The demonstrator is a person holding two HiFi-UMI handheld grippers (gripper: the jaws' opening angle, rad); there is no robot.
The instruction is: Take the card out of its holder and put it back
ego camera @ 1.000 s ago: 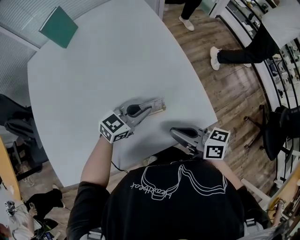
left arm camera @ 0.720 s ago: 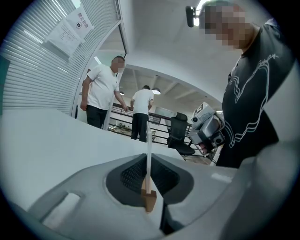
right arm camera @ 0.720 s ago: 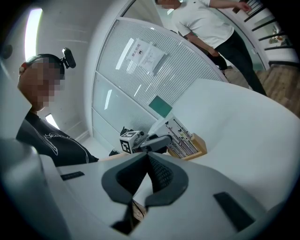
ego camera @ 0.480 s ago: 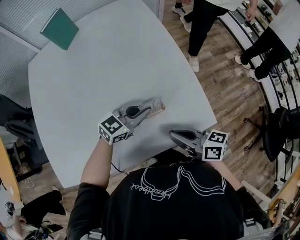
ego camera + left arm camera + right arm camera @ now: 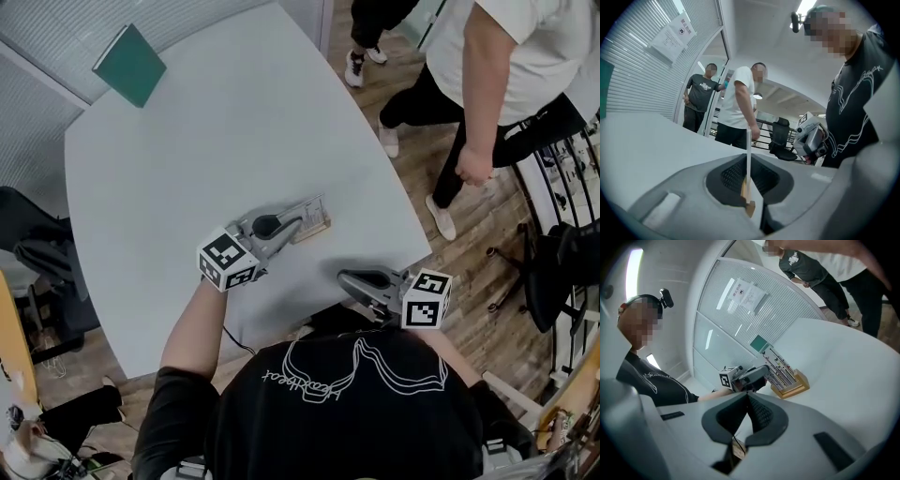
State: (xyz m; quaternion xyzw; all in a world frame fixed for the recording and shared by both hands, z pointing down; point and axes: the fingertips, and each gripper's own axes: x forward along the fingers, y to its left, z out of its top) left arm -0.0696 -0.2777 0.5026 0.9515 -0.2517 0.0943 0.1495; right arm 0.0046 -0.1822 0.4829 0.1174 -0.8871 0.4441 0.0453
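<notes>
**Card clamped in its stand**

The left gripper (image 5: 300,226), its jaws having just closed, pinches the upright printed card (image 5: 312,213) edge-on. The card stands in its wooden holder (image 5: 322,225) on the pale grey table (image 5: 187,141). The right gripper (image 5: 349,277) hangs at the table's near edge, apart from the holder, jaws together on nothing. A green book (image 5: 130,65) lies at the far corner.
</notes>
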